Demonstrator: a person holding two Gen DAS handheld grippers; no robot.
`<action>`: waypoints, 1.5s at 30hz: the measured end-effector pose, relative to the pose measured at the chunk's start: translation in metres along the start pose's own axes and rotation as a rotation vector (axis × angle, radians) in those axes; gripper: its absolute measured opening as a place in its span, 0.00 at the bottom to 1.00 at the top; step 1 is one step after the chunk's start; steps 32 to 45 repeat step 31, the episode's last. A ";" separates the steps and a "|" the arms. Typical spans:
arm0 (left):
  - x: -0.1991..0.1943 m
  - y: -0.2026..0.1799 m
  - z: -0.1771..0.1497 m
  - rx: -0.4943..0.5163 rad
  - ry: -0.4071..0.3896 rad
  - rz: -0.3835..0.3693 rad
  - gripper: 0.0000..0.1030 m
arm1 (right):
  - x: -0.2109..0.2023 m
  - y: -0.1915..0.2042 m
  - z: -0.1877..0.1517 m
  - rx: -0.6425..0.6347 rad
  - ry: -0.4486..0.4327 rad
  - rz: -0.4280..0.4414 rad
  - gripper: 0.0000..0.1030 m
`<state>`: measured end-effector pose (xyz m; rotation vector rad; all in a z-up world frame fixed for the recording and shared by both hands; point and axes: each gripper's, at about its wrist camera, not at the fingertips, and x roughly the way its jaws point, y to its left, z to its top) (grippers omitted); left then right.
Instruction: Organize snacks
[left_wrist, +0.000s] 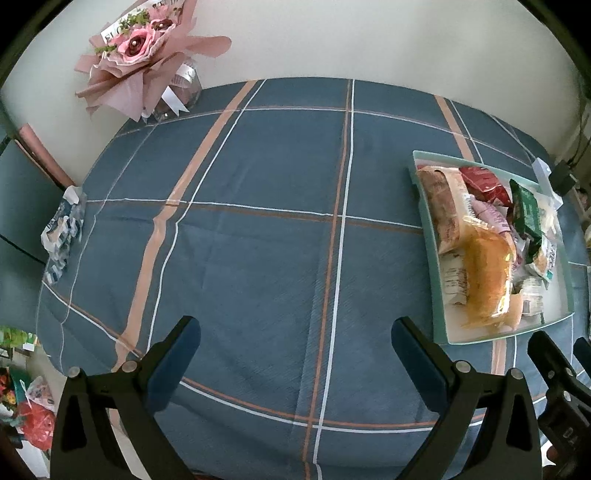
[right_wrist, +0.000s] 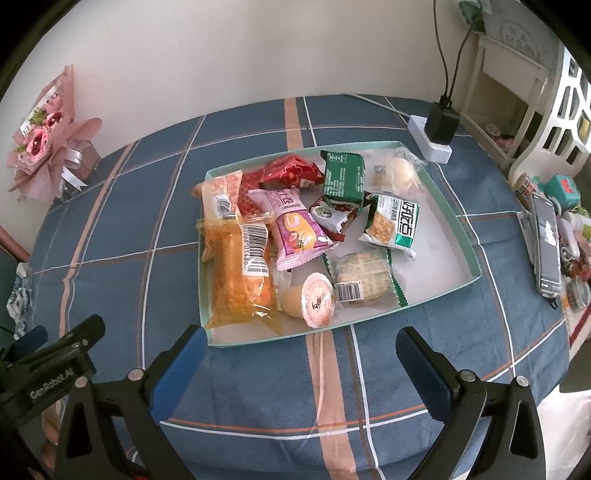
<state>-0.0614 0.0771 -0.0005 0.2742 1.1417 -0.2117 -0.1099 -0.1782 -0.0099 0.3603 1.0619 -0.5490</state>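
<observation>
A shallow pale-green tray (right_wrist: 458, 218) holds several wrapped snacks: a long orange bread pack (right_wrist: 236, 273), a pink cake pack (right_wrist: 295, 230), a green packet (right_wrist: 343, 179), a red packet (right_wrist: 291, 171), a cracker pack (right_wrist: 393, 225), a jelly cup (right_wrist: 316, 301) and a round cake (right_wrist: 364, 277). My right gripper (right_wrist: 301, 349) is open, empty, just in front of the tray's near edge. My left gripper (left_wrist: 295, 338) is open over bare cloth, left of the tray (left_wrist: 428, 236). The orange bread pack (left_wrist: 485, 273) shows there too.
A blue plaid cloth (left_wrist: 258, 240) covers the table. A pink bouquet (left_wrist: 147, 55) stands at the back left, a crumpled wrapper (left_wrist: 62, 229) at the left edge. A power strip with charger (right_wrist: 439, 129) and a phone (right_wrist: 546, 243) among clutter lie right.
</observation>
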 end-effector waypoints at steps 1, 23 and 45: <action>0.001 0.000 0.000 -0.001 0.003 0.000 1.00 | 0.000 0.000 0.000 -0.002 0.001 -0.001 1.00; 0.002 0.004 0.001 -0.010 0.015 -0.009 1.00 | 0.004 0.000 -0.001 -0.007 0.014 -0.013 1.00; -0.001 0.005 0.002 -0.016 0.001 -0.021 1.00 | 0.004 0.001 -0.002 -0.004 0.016 -0.013 1.00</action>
